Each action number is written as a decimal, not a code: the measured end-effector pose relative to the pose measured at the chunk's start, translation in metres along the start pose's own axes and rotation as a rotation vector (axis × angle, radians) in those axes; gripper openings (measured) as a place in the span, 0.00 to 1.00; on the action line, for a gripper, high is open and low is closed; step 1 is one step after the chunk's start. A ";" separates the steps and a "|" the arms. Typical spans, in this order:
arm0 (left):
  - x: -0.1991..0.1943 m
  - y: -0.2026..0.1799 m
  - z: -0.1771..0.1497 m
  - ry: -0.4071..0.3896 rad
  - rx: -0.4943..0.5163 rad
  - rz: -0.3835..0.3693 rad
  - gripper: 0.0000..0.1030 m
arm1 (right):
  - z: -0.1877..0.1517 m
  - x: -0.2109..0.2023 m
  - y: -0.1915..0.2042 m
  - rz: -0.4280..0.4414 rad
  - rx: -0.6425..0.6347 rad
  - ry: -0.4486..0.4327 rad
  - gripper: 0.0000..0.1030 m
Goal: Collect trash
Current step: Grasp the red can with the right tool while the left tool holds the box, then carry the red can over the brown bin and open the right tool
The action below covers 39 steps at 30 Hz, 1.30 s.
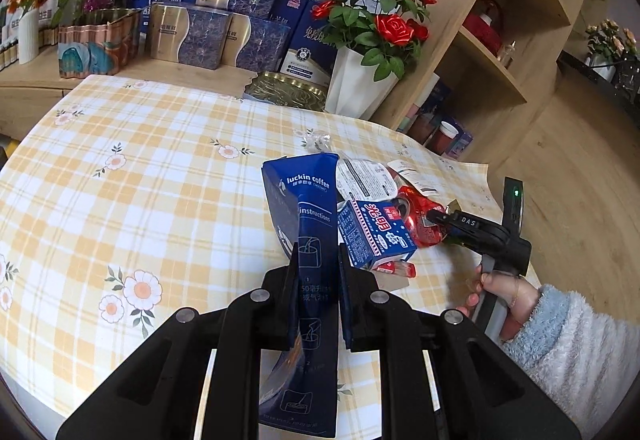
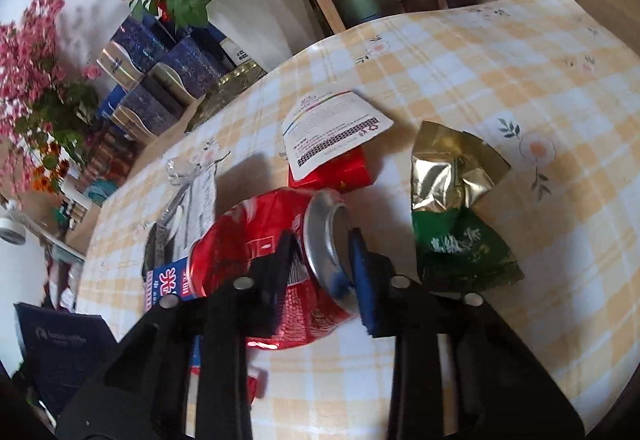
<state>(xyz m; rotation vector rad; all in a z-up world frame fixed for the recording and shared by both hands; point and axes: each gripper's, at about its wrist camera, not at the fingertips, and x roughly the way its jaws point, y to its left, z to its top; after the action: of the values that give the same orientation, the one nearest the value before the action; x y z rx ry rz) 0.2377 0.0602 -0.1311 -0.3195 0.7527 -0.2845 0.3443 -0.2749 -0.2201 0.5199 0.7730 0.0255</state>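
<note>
Collecting is mid-way, by the look of it: both claws are busy with pieces of litter from the heap on the checked tabletop [image 1: 120, 128]. The left claw [image 1: 319, 268] is narrowed onto the blue coffee box [image 1: 304, 208], its two fingers pinching the flattened carton, which stands up in front of the camera above the cloth. The right claw [image 2: 320, 240] is partly open around the top end of the crushed red can [image 2: 280, 240]; one finger presses the can's side and the other sits at its rim, so the grip seems just made or about to be.

The next move likely calls for a firm squeeze on the can and a lift clear of the milk carton [image 1: 372, 232], green tea packet [image 2: 460, 240] and paper label [image 2: 332, 128] lying just beside it. No bin shows in either view.
</note>
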 end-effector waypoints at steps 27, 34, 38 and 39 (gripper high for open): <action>-0.113 -0.042 -0.077 -0.082 0.052 -0.013 0.15 | -0.158 -0.182 0.007 0.218 -0.117 -0.032 0.22; -0.135 -0.044 -0.110 -0.088 0.036 -0.012 0.15 | -0.217 -0.195 0.017 0.254 -0.145 0.070 0.22; -0.149 -0.041 -0.121 -0.100 0.006 -0.022 0.15 | -0.245 -0.195 0.029 0.278 -0.181 0.140 0.22; -0.152 -0.040 -0.123 -0.102 0.001 -0.023 0.15 | -0.253 -0.192 0.035 0.278 -0.205 0.171 0.22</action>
<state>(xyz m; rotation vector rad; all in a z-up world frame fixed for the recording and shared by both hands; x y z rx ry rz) 0.0400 0.0562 -0.1061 -0.3396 0.6484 -0.2883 0.0417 -0.1735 -0.2283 0.4301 0.8490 0.4072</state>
